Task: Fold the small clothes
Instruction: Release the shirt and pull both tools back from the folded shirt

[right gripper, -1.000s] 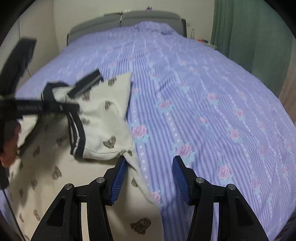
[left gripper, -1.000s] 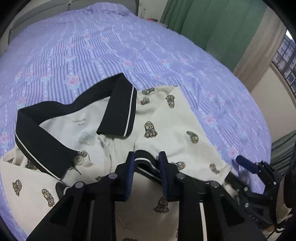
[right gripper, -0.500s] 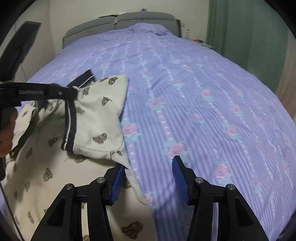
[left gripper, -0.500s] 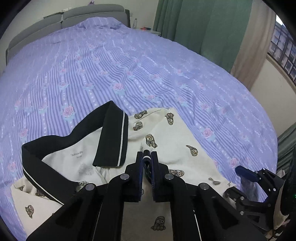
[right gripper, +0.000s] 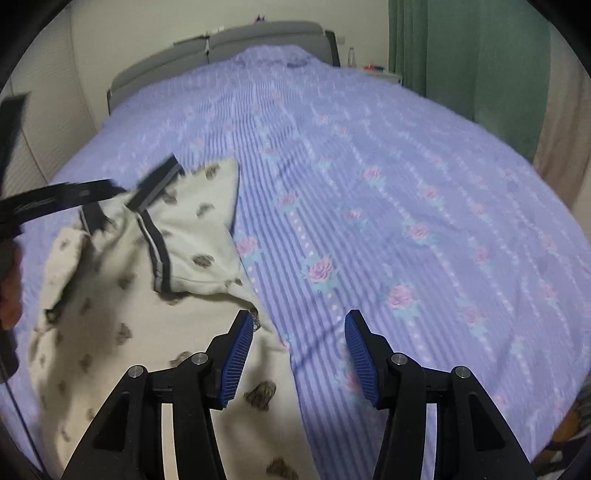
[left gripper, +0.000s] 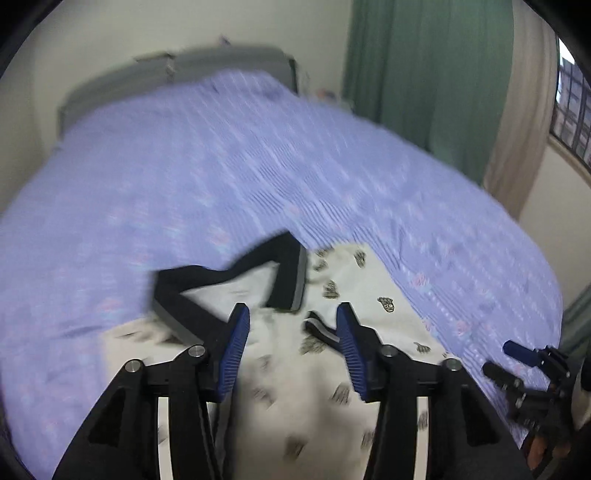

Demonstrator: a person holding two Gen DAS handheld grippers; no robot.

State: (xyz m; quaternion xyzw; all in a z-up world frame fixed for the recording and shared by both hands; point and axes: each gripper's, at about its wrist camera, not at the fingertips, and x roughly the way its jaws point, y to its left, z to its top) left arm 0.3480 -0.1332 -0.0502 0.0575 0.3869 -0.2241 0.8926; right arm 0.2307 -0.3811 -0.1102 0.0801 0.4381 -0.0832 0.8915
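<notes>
Left wrist view, frame motion-blurred: your left hand-held gripper (left gripper: pixel 291 334) has its blue-padded fingers spread wide with nothing between them, above the cream polo shirt (left gripper: pixel 354 280), which lies on the bed (left gripper: pixel 221 155) at the near end. The shirt's black collar (left gripper: pixel 229 280) lies open toward the headboard; a black sleeve cuff (left gripper: pixel 320 329) with a pale stripe lies just beside the right-hand finger, and contact cannot be judged. A small print on the inside neck is too blurred to read. Your right hand-held gripper (left gripper: pixel 511 360) shows at the lower right edge, over the bedspread beside the shirt. Room: grey headboard (left gripper: pixel 177 74), green curtain (left gripper: pixel 428 70), beige curtain (left gripper: pixel 521 110), window (left gripper: pixel 574 110) at far right. Right wrist view: your right hand-held gripper (right gripper: pixel 298 349) is spread wide and holds nothing, straddling the shirt's (right gripper: pixel 122 295) right edge, with its left pad over cloth and its right pad over the bed (right gripper: pixel 369 147). The sleeve is folded inward across the body, its striped cuff (right gripper: pixel 159 251) on top. The purple striped bedspread carries pink roses. A bottle (right gripper: pixel 352 56) stands beside the headboard (right gripper: pixel 258 31); its label is unreadable. Your left hand-held gripper (right gripper: pixel 110 192) reaches in from the left, over the shirt's far end.
</notes>
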